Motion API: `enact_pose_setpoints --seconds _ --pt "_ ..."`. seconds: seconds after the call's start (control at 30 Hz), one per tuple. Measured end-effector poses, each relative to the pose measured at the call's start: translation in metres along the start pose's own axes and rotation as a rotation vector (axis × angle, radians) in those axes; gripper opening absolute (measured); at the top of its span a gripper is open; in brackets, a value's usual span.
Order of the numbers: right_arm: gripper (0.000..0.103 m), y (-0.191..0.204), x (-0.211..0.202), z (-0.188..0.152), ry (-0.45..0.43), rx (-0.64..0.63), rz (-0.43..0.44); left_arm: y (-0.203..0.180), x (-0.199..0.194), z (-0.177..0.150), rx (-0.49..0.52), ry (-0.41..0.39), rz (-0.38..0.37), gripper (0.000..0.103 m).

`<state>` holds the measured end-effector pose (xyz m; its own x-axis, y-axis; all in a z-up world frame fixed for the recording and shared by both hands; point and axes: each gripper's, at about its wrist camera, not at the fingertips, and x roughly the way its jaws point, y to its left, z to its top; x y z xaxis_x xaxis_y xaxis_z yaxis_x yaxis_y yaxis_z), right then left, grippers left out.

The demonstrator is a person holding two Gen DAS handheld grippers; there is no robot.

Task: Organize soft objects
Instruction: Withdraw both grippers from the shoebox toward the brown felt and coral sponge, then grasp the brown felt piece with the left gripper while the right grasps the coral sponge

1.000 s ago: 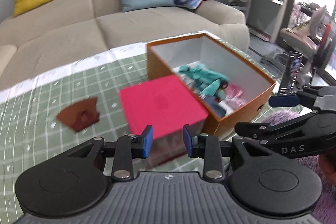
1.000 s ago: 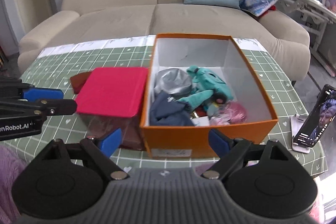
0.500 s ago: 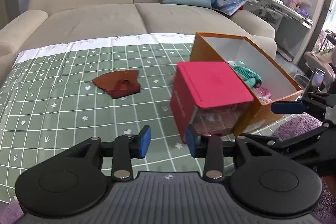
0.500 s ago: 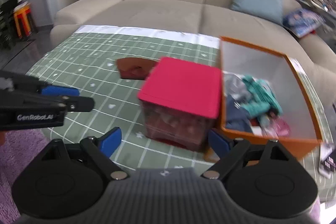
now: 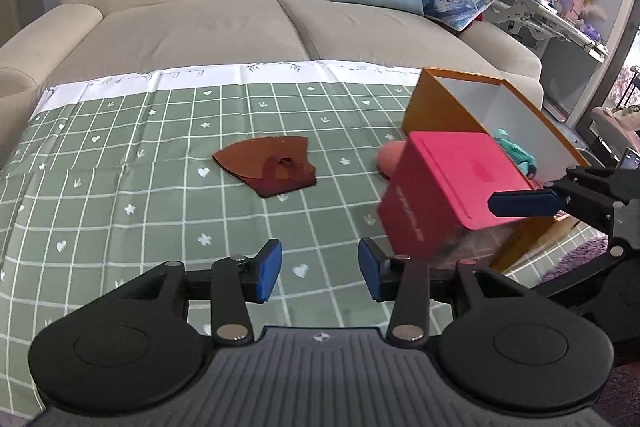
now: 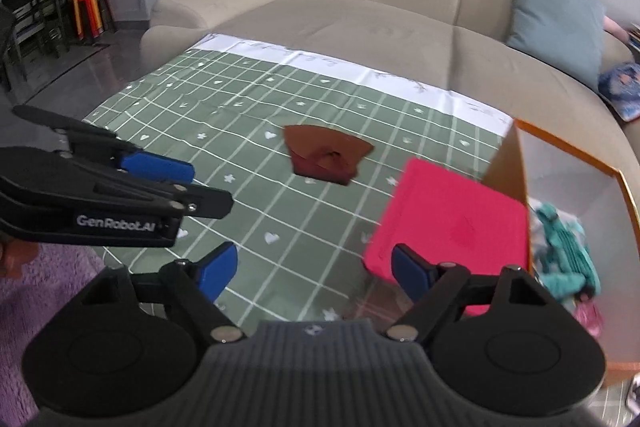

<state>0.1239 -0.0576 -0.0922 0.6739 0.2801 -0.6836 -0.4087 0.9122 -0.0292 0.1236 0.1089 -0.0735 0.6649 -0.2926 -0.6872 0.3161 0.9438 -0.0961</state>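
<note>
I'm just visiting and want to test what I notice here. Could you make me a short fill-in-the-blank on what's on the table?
1. The brown cloth lies flat on the ____ checked tablecloth.
2. The lid of the clear bin is ____ in colour.
3. The teal toy lies inside the ____ box.
4. Between the blue pads of the left tool there is ____.

Missing words: green; red; orange; nothing
</note>
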Motion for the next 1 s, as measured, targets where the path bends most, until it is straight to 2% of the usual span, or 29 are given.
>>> enact_pose_setpoints --seconds 0.13,0.33,0.4,0.63,0.67,0.77,0.87,1.0 --pt "0.079 -0.005 0.020 0.024 0.046 -0.004 0.039 0.017 0.011 0.019 0.015 0.020 -0.012 0.067" --pt "0.076 -0.024 0.052 0.066 0.102 -0.056 0.056 0.034 0.045 0.049 0.106 0.045 -0.007 0.076" --pt "0.076 -0.036 0.066 0.081 0.147 -0.051 0.074 0.042 0.059 0.061 0.127 0.038 -0.031 0.085" --pt "0.075 -0.084 0.118 0.121 0.324 0.004 0.100 0.064 0.120 0.087 0.202 0.092 -0.058 0.087" --pt "0.072 -0.090 0.127 0.124 0.353 0.011 0.106 0.067 0.133 0.089 0.198 0.101 -0.062 0.087" --pt "0.056 -0.108 0.159 0.129 0.467 0.025 0.144 0.073 0.166 0.089 0.208 0.126 -0.047 0.087" --pt "0.056 -0.128 0.188 0.133 0.555 0.063 0.146 0.079 0.189 0.091 0.206 0.143 -0.040 0.087" --pt "0.056 -0.143 0.215 0.135 0.632 0.077 0.107 0.086 0.212 0.095 0.193 0.177 -0.041 0.087"
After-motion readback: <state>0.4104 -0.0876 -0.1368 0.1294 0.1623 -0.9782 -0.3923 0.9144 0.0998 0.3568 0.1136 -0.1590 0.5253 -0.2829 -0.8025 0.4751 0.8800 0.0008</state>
